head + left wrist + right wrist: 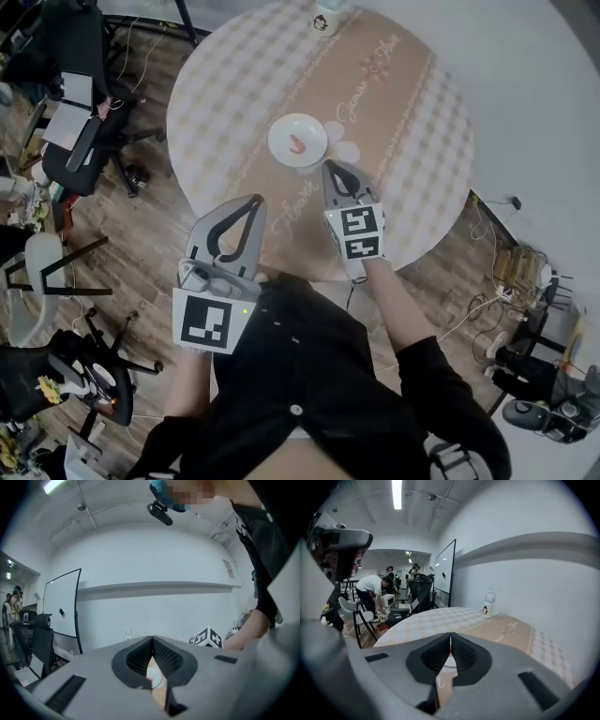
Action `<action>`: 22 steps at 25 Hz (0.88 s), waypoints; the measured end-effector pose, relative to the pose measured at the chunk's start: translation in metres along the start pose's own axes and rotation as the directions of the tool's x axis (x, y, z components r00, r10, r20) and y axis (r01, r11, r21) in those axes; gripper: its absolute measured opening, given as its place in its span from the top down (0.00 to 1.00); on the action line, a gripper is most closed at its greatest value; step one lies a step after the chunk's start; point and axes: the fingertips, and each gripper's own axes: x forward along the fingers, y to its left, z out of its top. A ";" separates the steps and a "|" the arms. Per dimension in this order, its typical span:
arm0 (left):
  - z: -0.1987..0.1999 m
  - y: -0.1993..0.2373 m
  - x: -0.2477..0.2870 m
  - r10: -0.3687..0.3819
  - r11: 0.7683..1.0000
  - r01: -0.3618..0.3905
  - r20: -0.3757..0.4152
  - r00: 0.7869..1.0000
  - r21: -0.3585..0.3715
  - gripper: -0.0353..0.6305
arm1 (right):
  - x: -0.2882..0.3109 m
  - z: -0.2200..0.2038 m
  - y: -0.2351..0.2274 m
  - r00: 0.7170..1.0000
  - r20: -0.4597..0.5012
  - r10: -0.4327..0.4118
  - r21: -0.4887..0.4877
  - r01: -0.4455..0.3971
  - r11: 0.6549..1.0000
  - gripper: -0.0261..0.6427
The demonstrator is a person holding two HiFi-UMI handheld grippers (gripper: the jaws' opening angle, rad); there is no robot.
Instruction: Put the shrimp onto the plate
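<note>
A small red shrimp [298, 142] lies in the white plate [283, 131] near the middle of the round table [403, 122]. My right gripper [330, 169] is shut and empty, its tip just below and right of the plate. My left gripper [251, 203] is shut too, hanging over the table's near edge, lower left of the plate. Through the slit between the left jaws, the left gripper view shows a sliver of the plate [157, 680] with a red speck. The right gripper view shows a pale strip of the plate [446, 663] under the closed tips.
A small white bottle [326, 19] stands at the table's far edge, also seen as the bottle [489, 604]. Office chairs [80, 84] and clutter fill the floor at left; cables and gear lie on the floor at right [525, 272]. People stand far off [372, 590].
</note>
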 end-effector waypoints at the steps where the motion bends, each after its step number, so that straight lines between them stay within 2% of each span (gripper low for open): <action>1: 0.002 -0.001 0.000 -0.006 1.000 0.006 0.005 1.000 0.007 0.94 | -0.005 0.004 0.000 1.000 0.007 -0.002 0.005 0.002 1.000 0.96; 9: 0.018 -0.007 0.001 -0.032 0.999 0.030 0.037 0.999 0.045 0.94 | -0.046 0.039 0.002 0.995 0.094 -0.031 0.004 0.030 1.000 0.96; 22: 0.041 -0.010 -0.003 -0.063 0.992 0.053 0.081 0.995 0.117 0.94 | -0.109 0.092 0.002 0.965 0.238 -0.107 0.013 0.107 0.994 0.96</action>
